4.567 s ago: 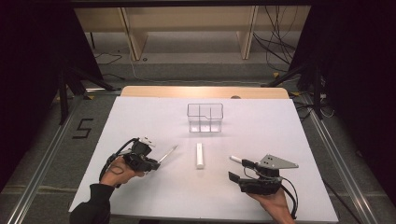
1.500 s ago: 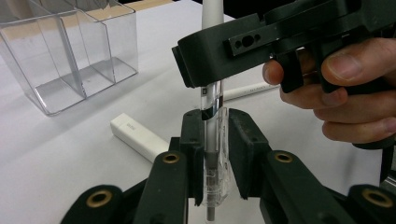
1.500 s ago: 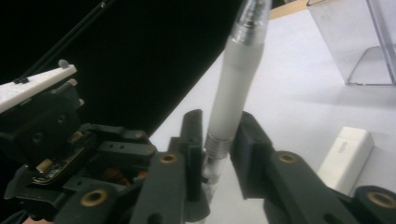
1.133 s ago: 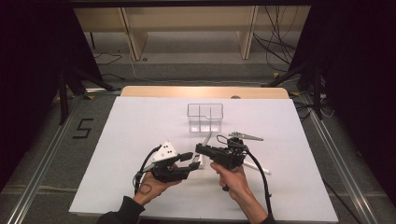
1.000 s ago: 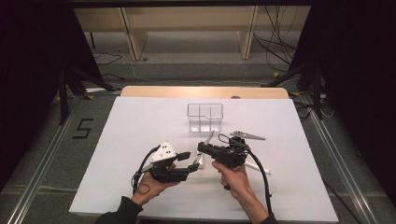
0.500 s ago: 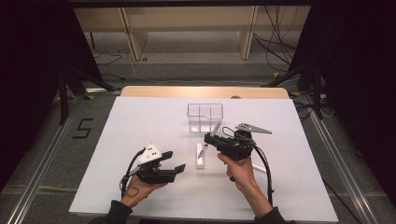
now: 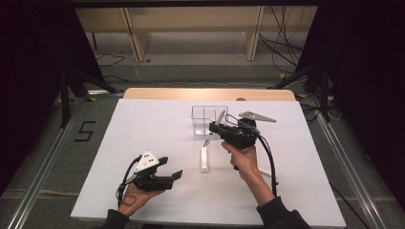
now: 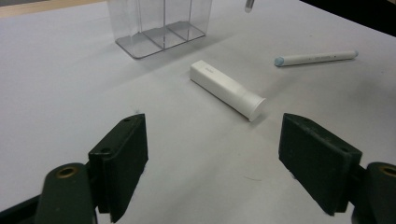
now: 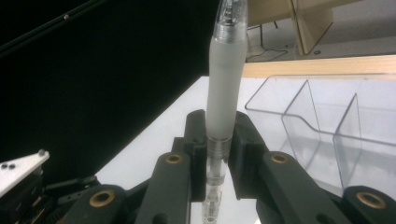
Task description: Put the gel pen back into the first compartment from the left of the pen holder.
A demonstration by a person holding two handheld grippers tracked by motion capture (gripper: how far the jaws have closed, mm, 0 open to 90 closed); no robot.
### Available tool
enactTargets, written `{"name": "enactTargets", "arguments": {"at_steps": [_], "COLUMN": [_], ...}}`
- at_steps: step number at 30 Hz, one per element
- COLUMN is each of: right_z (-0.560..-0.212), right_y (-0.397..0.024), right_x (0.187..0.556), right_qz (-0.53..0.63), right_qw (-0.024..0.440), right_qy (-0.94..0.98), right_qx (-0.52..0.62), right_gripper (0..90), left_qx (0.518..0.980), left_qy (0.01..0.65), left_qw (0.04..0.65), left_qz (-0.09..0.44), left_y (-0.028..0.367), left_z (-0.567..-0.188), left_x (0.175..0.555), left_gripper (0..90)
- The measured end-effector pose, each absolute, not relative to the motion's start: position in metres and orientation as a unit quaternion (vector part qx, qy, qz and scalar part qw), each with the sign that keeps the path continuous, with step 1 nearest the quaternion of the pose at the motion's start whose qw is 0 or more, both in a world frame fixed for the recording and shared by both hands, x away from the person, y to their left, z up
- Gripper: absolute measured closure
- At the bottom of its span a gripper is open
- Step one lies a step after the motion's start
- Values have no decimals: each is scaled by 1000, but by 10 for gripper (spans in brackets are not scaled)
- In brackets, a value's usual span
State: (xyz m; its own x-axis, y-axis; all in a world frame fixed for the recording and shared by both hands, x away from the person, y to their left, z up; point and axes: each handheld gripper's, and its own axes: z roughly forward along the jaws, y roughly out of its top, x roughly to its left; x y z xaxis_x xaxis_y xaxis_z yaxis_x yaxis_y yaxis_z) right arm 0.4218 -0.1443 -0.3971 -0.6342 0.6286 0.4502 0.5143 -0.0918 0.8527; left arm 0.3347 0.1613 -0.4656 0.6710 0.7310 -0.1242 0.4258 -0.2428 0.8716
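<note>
High view: the right gripper point(image 7: 216, 126) clenches a clear pen point(image 7: 219, 118), tilted, just in front of the clear divided organizer point(image 7: 208, 119); carry it over one compartment and stand it upright before lowering. The left gripper point(image 7: 173, 168), low near the table's front, has just been opening its jaws, nothing between them

Left gripper view: released jaws face a white cap-like tube point(image 8: 228, 89) and a white marker point(image 8: 315, 58), lying well apart; take one squarely across its middle

Right gripper view: pads grip the pen's lower barrel, so let go only once its tip is inside the organizer point(image 9: 322, 126)
</note>
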Motion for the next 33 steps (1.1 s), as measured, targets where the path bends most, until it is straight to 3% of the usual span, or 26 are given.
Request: {"name": "enactTargets", "arguments": {"at_steps": [33], "right_z": [-377], "right_y": [-129], "right_x": [479], "right_qz": [590], "right_qw": [80], "right_qy": [665], "right_qx": [451], "right_gripper": [793], "left_qx": [767], "left_qy": [381], "left_qw": [490], "left_qz": [163], "left_y": [168], "left_z": [-469], "left_x": [331], "left_gripper": [211]}}
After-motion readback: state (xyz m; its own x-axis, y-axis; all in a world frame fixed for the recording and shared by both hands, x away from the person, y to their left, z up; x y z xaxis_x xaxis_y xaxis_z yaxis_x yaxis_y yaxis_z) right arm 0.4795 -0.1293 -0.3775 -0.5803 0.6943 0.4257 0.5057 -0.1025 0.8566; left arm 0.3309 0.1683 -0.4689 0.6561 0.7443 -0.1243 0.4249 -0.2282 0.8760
